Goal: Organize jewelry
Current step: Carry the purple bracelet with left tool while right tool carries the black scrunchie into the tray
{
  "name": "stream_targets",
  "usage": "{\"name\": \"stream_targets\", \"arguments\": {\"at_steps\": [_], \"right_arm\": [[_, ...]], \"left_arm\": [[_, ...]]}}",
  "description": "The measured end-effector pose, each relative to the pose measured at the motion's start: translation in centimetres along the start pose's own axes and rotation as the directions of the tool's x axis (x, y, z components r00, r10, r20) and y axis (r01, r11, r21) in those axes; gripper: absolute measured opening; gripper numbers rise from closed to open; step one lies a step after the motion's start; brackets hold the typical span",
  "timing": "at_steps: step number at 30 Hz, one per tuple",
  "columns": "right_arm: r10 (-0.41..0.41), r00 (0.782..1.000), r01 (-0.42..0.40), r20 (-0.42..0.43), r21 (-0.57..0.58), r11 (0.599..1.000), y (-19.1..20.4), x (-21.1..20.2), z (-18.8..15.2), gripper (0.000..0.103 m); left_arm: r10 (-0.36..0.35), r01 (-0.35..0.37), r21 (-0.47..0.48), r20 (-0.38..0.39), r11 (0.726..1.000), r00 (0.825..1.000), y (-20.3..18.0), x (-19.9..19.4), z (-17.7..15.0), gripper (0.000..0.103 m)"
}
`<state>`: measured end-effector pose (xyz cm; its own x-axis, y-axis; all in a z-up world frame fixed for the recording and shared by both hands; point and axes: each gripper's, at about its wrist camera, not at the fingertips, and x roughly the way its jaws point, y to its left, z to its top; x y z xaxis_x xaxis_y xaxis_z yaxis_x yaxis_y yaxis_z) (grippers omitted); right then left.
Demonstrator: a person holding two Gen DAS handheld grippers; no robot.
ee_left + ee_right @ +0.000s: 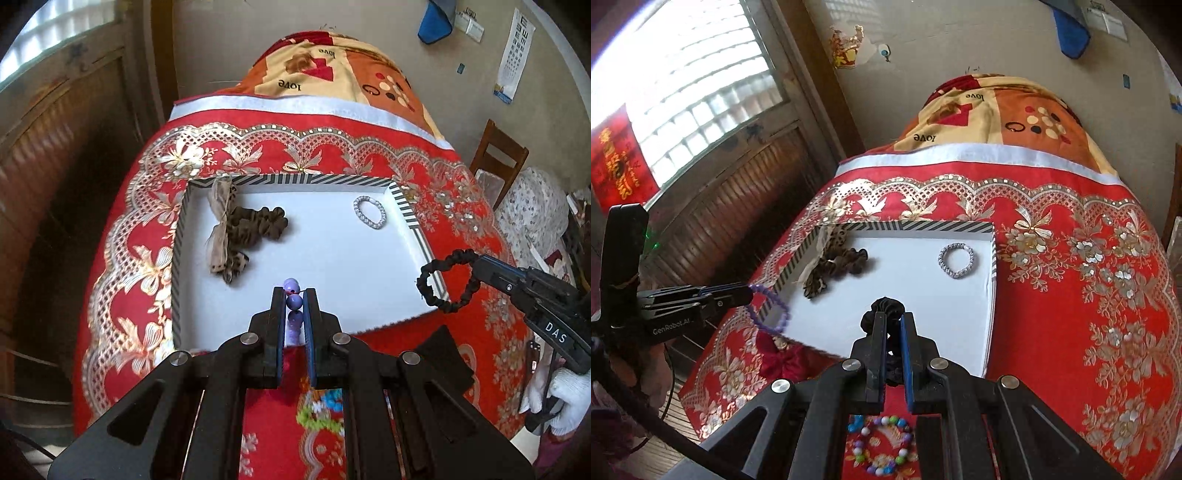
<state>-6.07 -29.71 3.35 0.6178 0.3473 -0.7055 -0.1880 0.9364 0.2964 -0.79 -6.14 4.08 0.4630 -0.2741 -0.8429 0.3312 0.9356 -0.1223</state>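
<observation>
My left gripper (294, 295) is shut on a purple bead bracelet (294, 301), held above the near edge of the white tray (332, 251) with a striped rim. In the right wrist view that bracelet (768, 308) hangs as a loop from the left gripper (748, 291) over the tray's left corner. My right gripper (894, 321) is shut on a black scrunchie (886, 305) above the tray (916, 288). The left wrist view shows the scrunchie (448, 280) dangling over the tray's right corner. A silver bracelet (370, 213) (956, 260) and brown scrunchies (255, 221) (846, 258) lie inside.
A red and gold patterned cloth (1071, 277) covers the table. A multicoloured bead bracelet (882, 446) lies on it near me, and a dark red bow (779, 358) sits by the tray's near left corner. A white-gloved hand (565, 398) holds the right gripper. A wooden chair (498, 158) stands at the right.
</observation>
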Motion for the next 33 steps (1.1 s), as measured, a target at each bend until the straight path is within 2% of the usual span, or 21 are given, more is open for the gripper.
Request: {"name": "stream_targets", "arguments": {"at_steps": [8,13,21,26,31,33], "right_arm": [[-0.007,0.999,0.007,-0.053,-0.005,1.000,-0.2,4.4,2.2,0.006],[-0.002,0.995,0.002,-0.099,-0.003,1.000,-0.5,8.4,4.0,0.006],[0.006,0.986,0.001,-0.166,0.043,0.999,-2.2,15.6,7.5,0.006],[0.005,0.979,0.016,-0.203,0.101,0.995,-3.7,19.9,8.6,0.006],[-0.030,0.975,0.057,-0.221,0.113,0.992,-4.5,22.1,9.0,0.006],[-0.050,0.970,0.076,-0.236,0.105,0.992,-4.9,22.8,9.0,0.008]], "left_arm": [[0.016,-0.016,0.003,-0.058,1.000,0.998,1.3,4.4,1.7,0.008],[0.049,-0.052,-0.032,-0.101,0.998,0.994,4.1,6.8,1.9,0.008],[0.076,-0.095,-0.111,-0.163,0.989,0.984,8.2,8.9,1.0,0.008],[0.076,-0.101,-0.136,-0.175,0.986,0.982,8.9,9.6,0.8,0.008],[0.088,-0.113,-0.140,-0.176,0.984,0.980,8.9,10.0,0.9,0.008],[0.095,-0.119,-0.137,-0.168,0.983,0.981,8.7,10.1,0.9,0.011]]}}
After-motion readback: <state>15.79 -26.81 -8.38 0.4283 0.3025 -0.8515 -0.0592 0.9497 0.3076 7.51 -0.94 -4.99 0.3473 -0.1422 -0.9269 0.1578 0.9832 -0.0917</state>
